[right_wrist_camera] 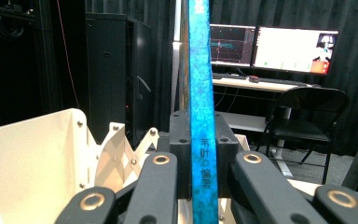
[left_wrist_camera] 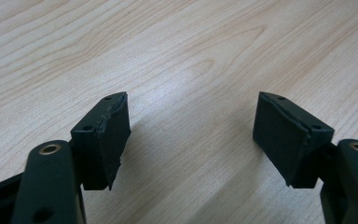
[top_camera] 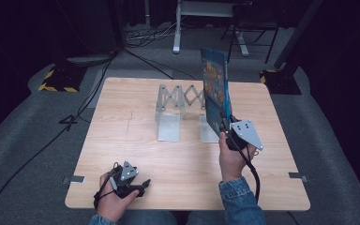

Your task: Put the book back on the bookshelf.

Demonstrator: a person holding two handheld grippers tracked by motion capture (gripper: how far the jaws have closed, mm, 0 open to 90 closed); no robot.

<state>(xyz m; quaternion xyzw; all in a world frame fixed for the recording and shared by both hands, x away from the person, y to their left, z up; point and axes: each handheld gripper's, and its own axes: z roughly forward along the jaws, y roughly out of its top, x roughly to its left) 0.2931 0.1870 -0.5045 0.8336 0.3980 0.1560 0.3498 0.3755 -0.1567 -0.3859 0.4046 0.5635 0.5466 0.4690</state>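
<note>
A thin blue book (top_camera: pixel 214 89) stands upright in the air over the right end of a folding metal book rack (top_camera: pixel 180 110) on the wooden table (top_camera: pixel 131 140). My right gripper (top_camera: pixel 226 125) is shut on the book's lower edge. In the right gripper view the blue spine (right_wrist_camera: pixel 200 93) runs straight up between the pads, with the pale rack plates (right_wrist_camera: pixel 32 154) just behind and to the left. My left gripper (top_camera: pixel 143 185) rests near the table's front left edge. Its jaws stand open over bare wood (left_wrist_camera: pixel 191 56) with nothing between them.
The rack has upright end plates joined by a scissor lattice at mid table. Beyond the table are a desk with lit monitors (right_wrist_camera: pixel 272 46), a black folding chair (right_wrist_camera: pixel 307 116), dark curtains and cables on the grey floor (top_camera: pixel 37 150).
</note>
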